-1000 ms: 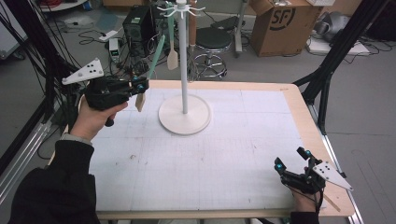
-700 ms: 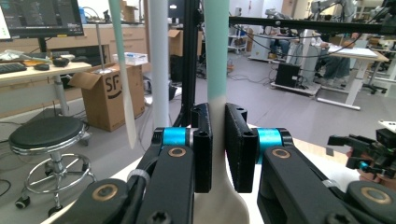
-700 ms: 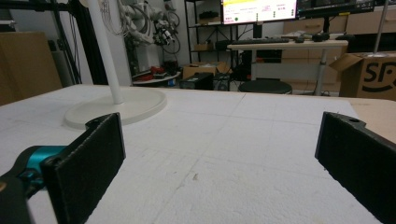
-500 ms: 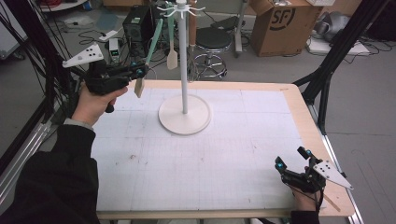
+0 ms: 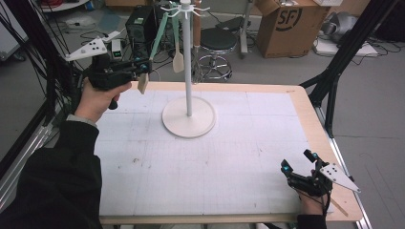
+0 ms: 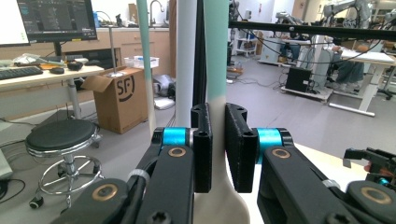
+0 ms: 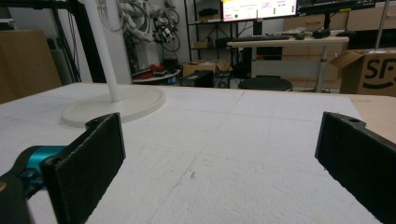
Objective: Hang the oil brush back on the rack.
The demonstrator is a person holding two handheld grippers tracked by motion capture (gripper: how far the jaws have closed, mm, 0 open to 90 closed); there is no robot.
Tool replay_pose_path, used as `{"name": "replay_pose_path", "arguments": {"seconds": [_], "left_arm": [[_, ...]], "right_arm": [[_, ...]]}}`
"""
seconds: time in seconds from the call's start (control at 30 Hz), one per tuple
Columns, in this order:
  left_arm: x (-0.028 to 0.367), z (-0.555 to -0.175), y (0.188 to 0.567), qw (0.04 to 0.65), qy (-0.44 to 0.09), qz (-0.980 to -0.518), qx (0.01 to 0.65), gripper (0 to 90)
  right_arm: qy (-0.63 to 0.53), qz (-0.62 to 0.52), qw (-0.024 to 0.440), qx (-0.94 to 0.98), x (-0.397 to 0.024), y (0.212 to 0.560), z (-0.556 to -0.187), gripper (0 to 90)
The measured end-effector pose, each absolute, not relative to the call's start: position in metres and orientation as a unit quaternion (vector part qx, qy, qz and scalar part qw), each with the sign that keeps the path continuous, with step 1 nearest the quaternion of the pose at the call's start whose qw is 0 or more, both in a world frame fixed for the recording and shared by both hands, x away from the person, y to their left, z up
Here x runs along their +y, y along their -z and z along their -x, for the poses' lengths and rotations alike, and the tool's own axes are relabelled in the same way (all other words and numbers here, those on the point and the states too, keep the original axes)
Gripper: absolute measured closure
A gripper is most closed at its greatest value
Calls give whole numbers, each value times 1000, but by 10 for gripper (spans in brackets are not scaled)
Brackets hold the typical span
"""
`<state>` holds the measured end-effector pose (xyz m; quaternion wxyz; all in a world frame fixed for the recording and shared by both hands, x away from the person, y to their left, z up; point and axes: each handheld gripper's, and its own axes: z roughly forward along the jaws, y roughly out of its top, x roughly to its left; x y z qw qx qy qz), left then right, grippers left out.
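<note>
Cluttered lab behind white table (image 5: 229,157). Left gripper (image 5: 141,71) clamped tight on mint-handled spatula (image 5: 152,57) beside rack pole (image 5: 187,67) (hook likely missed, swinging). Right gripper (image 5: 300,167) wide open, nothing held.

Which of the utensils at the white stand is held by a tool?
The green-handled spatula: the left tool is clamped on it. The other wooden spatula hangs free from the stand.

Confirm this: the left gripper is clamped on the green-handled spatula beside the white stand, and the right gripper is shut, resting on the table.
Not quite. The right gripper is open: the right gripper view shows its jaws standing wide apart over the table, nothing between them. The rest holds: the left gripper is clamped on the green-handled spatula beside the white stand.
</note>
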<state>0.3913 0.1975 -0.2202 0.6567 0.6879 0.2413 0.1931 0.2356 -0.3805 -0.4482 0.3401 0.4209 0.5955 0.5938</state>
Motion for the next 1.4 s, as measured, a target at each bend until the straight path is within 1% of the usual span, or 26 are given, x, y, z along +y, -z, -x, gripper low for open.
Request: {"name": "replay_pose_path", "arguments": {"seconds": [0.57,1.27,1.33,1.4], "left_arm": [[190,-401,223,646,-195,-694,250,817],[172,-417,233,644,-175,-699,257,810],[170,-416,233,644,-177,-700,253,803],[169,-414,233,646,-177,-700,245,735]], "right_arm": [[-595,-426,339,591,-383,448,-236,5],[-597,-427,339,589,-382,447,-235,5],[-595,-425,341,590,-382,447,-234,5],[-596,-425,341,590,-382,447,-234,5]]}}
